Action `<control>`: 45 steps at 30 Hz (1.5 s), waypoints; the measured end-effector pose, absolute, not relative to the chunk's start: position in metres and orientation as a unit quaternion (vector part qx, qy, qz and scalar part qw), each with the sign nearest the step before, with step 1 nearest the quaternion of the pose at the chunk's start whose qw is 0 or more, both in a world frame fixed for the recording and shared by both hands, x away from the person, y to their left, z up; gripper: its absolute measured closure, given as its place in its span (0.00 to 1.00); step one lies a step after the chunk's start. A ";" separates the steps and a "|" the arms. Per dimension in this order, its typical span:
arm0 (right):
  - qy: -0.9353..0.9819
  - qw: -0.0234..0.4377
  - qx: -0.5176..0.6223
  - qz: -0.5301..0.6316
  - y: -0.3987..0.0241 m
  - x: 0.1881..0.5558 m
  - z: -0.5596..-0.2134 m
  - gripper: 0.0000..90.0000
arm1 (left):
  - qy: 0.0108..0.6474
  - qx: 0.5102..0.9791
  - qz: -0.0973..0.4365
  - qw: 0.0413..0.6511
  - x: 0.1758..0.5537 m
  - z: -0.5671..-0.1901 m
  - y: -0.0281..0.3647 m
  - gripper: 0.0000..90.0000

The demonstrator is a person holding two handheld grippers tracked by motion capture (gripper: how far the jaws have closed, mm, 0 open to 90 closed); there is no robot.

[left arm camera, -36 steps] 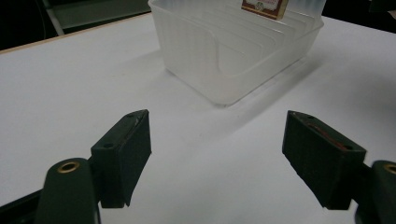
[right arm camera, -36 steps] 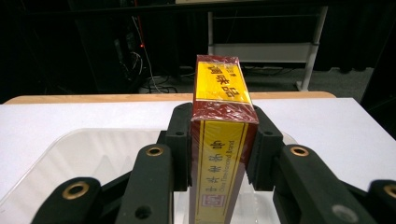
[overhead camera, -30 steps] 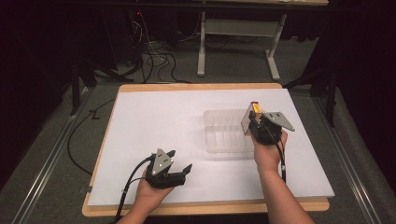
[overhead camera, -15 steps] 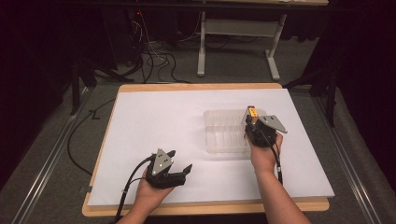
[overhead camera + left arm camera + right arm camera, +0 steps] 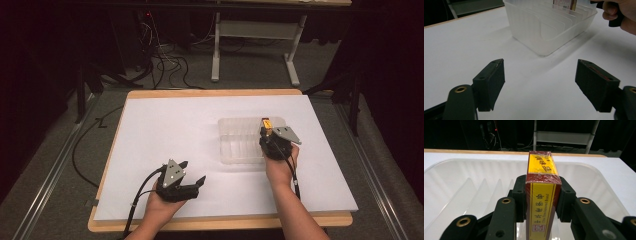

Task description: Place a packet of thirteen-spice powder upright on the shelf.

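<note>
A yellow and dark red box (image 5: pixel 541 195) stands upright between the jaws of my right gripper (image 5: pixel 541 197), which is shut on it. In the high view that gripper (image 5: pixel 272 137) holds the box (image 5: pixel 266 123) over the right end of a clear plastic bin (image 5: pixel 239 142) with ribbed dividers. The bin (image 5: pixel 474 182) spreads out below the box in the right gripper view. My left gripper (image 5: pixel 187 175) rests open near the table's front left, with nothing between its jaws. From the left gripper view the bin (image 5: pixel 544 27) lies ahead, with the box (image 5: pixel 564 3) at its far side.
A white sheet (image 5: pixel 170 130) covers the wooden table (image 5: pixel 210 93). Cables (image 5: pixel 165 60) and a grey table frame (image 5: pixel 255 35) lie on the floor beyond the far edge. A hand (image 5: pixel 621 13) holding the other gripper appears at the top right of the left gripper view.
My right gripper has moved down and slightly left with the box, lowering it toward the bin's right end. The left gripper has stayed still.
</note>
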State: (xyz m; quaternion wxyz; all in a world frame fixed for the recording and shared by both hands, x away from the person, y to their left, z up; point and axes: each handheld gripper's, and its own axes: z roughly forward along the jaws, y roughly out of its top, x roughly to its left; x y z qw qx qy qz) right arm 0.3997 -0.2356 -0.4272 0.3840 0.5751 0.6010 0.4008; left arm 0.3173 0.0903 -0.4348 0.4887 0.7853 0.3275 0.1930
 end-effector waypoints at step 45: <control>0.680 0.314 0.501 0.433 -0.300 0.286 -0.435 0.12 | 0.332 0.795 0.178 0.476 0.318 -0.441 0.096 0.27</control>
